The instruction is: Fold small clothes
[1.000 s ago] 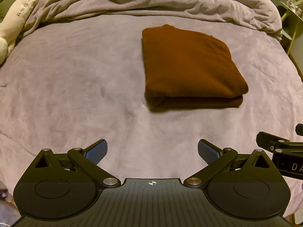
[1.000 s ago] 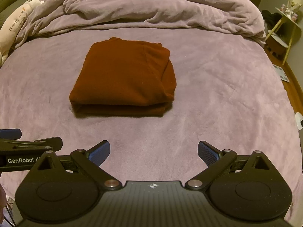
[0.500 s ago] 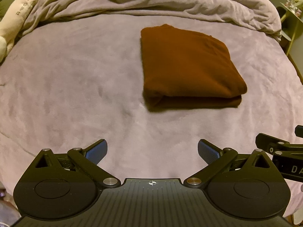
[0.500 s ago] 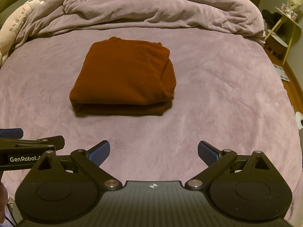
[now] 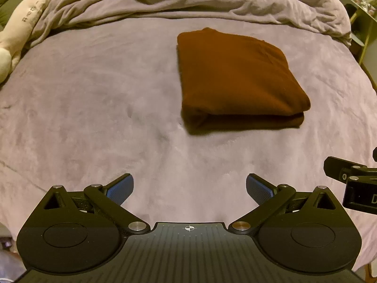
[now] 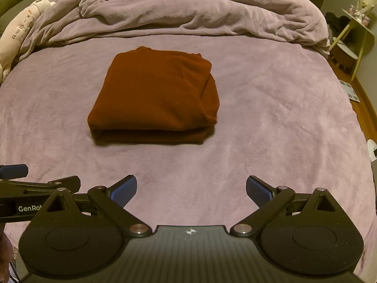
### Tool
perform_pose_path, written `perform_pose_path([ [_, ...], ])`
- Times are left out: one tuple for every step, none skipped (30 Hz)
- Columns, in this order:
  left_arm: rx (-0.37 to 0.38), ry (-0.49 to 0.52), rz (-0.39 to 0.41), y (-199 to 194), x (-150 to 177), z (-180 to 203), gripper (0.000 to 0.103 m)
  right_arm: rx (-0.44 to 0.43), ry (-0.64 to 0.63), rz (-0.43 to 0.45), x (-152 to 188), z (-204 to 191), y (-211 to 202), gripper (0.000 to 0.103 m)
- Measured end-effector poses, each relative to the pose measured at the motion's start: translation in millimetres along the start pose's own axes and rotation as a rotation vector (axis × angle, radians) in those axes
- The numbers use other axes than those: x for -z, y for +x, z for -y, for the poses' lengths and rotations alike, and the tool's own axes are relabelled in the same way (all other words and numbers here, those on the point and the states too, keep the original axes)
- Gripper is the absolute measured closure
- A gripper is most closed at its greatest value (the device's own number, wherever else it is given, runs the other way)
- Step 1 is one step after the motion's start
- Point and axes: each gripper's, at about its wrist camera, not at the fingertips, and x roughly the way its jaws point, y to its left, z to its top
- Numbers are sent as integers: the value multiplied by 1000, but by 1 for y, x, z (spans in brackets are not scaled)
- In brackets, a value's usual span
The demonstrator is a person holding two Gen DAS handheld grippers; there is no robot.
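Observation:
A rust-brown garment lies folded into a thick rectangle on the lilac bedspread; in the right wrist view the garment sits ahead and a little left. My left gripper is open, held back near the bed's front, with nothing between its blue pads. My right gripper is open too and empty, well short of the garment. Each gripper shows at the edge of the other's view: the right gripper's body, the left gripper's body.
A bunched lilac duvet fills the far side of the bed. A long cream plush toy lies at the far left. A small side table and wooden floor are off the bed's right edge.
Almost nothing differs; the left wrist view has shifted very slightly, and the right gripper's body sits marginally lower at its edge. Both grippers stay open.

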Motion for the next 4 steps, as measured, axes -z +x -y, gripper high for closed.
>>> perform_pose_path([
  [-2,1,2,0,0,0,0,0,1,1,0,-1,-1,4],
  [-2,2,5,-1,1,0,0,0,1,2,1,-1,-1,4],
  [-2,3,8,-1,1,0,0,2,2,3,1,-1,-2,4],
  [-1,3,10,-2,2,0,0,4,2,4,1,-1,-2,4],
])
